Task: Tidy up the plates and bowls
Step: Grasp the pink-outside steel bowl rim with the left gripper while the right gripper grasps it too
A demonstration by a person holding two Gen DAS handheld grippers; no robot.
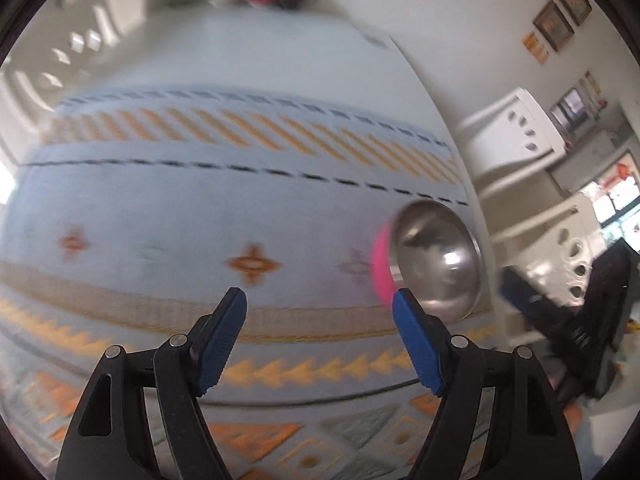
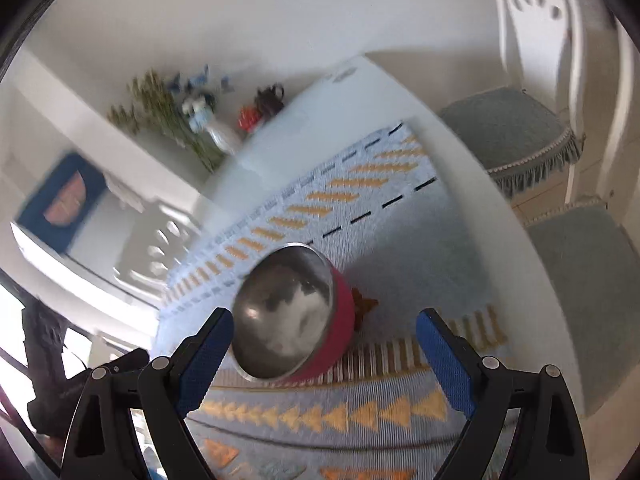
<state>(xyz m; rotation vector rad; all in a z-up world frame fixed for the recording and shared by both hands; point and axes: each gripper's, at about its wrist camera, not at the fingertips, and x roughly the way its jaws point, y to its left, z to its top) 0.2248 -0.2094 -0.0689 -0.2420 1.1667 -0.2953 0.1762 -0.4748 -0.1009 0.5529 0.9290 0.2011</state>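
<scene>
Both my jaws spread, empty; I should straddle the bowl (image 2: 286, 312) rim squarely (steel looks slippery) before clenching.

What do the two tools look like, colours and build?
Both match: the left tool and right tool have matte black angular linkage arms with silver pivot pins and triangular cutouts, tipped by blue ribbed pads. No cables, markings or sleeves visible.

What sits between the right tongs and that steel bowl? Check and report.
Nothing visible. The right tongs stand open, and the bowl with its pink outside sits on the patterned cloth just ahead, near the left finger, with only bare cloth around it.
</scene>
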